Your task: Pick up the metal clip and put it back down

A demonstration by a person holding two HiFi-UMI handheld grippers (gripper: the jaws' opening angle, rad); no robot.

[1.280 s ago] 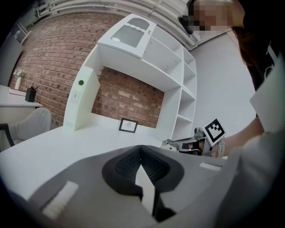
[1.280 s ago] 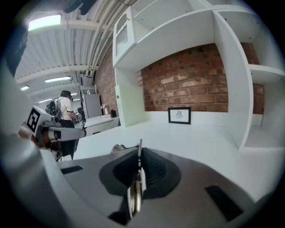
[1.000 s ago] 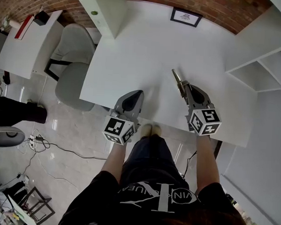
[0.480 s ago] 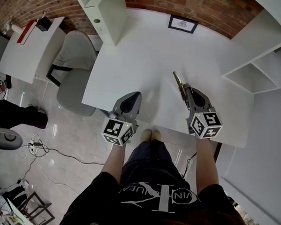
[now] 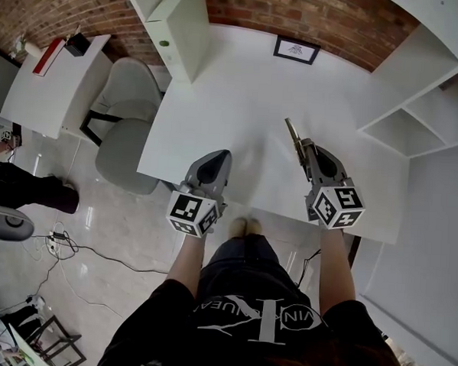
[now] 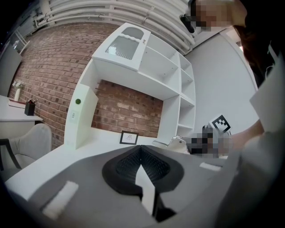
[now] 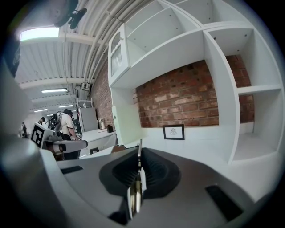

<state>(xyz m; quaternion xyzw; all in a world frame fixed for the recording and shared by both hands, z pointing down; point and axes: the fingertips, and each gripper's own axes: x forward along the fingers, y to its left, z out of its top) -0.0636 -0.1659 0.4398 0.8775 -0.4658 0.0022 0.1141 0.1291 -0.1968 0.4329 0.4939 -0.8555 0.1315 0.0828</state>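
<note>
The metal clip (image 5: 292,132) is a thin brass-coloured strip that sticks out forward from my right gripper (image 5: 300,148), which is shut on it above the white desk (image 5: 242,87). In the right gripper view the clip (image 7: 139,152) stands on edge, pinched between the black pads (image 7: 153,171). My left gripper (image 5: 218,158) hovers over the desk's front edge, shut with nothing in it. The left gripper view shows its pads (image 6: 151,165) pressed together, and the right gripper (image 6: 202,138) off to the right.
A small framed picture (image 5: 296,49) leans against the brick wall at the back of the desk. White shelves (image 5: 417,96) rise at the right and a tall white cabinet (image 5: 176,23) at the back left. A grey chair (image 5: 126,104) and a side desk (image 5: 51,77) stand to the left.
The head view has drifted slightly. Both grippers stay almost where they were, and the right one still holds the clip.
</note>
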